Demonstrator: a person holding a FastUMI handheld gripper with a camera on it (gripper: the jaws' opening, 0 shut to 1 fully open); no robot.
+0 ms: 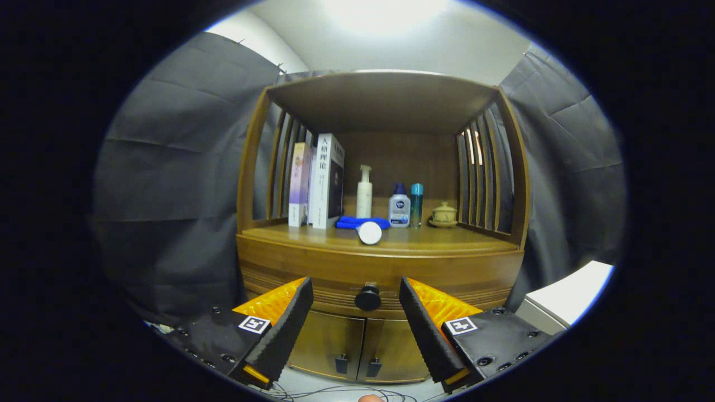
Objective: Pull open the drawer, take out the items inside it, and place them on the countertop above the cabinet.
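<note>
While the fingers (355, 290) gape before the drawer knob (367, 298), a book (327, 181) shows Chinese characters.

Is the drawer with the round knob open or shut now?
Shut: the drawer front sits flush under the countertop; the open gripper frames its knob.

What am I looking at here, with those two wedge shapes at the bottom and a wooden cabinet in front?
This picture comes from a wide-angle camera riding on a hand-held gripper; a person carries it, there is no robot arm. The two wedges are its fingers, spread open and holding nothing. Between and just beyond them is the round knob of a closed drawer in the cabinet. On the countertop above stand two books, a white pump bottle, a small bottle with a blue cap, a slim teal bottle and a small lidded pot, with a blue-and-white item lying in front.
</note>
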